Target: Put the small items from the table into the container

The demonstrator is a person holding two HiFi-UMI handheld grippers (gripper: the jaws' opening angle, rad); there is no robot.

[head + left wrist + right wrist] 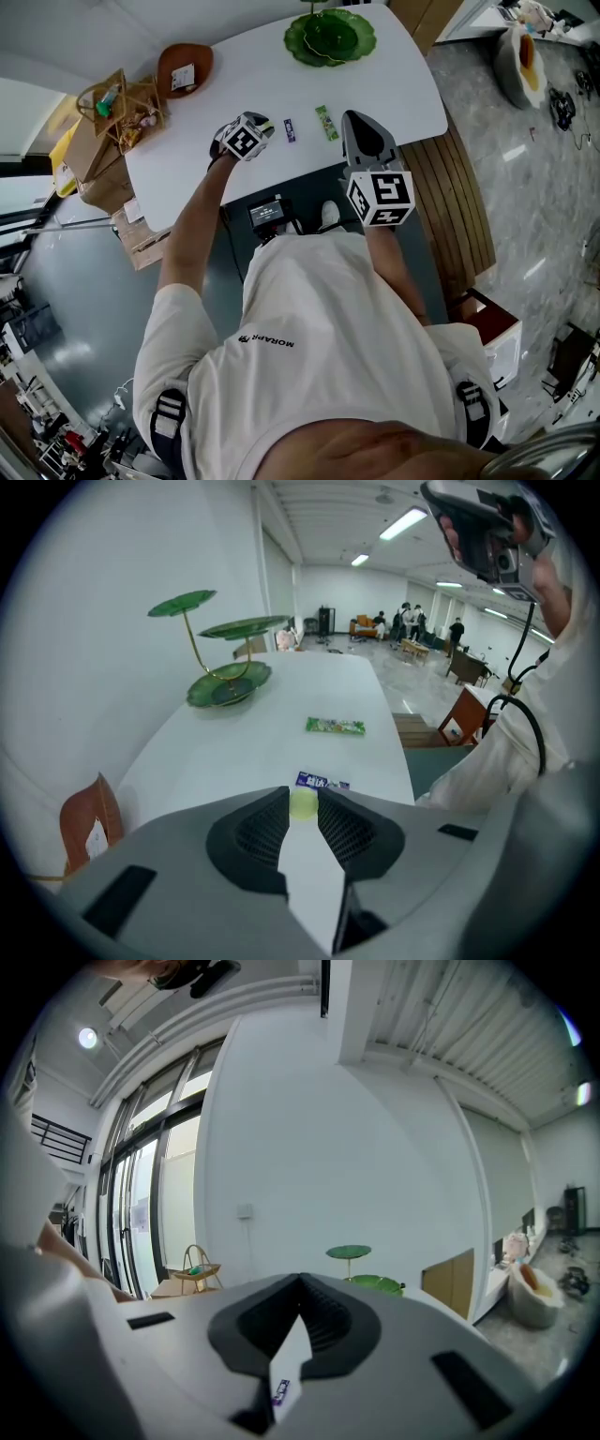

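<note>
My left gripper [303, 803] is shut on a small yellow-green round sweet [303, 802], lifted a little off the white table [262, 752]. In the head view this gripper [262, 129] hangs over the table's near left part. Just beyond it lie a purple wrapper [322, 782] [289, 129] and a green wrapper [335, 726] [325, 122]. A green leaf-shaped tiered dish [229, 684] [330, 37] stands at the far end. My right gripper [354, 120] [300, 1283] is held level near the table's front edge, jaws together, nothing between them.
A brown bowl [185, 67] [89, 822] with a small card in it sits at the table's left corner. A wicker basket [120, 105] stands on boxes beside the table at the left. A wooden bench [459, 202] runs along the right side.
</note>
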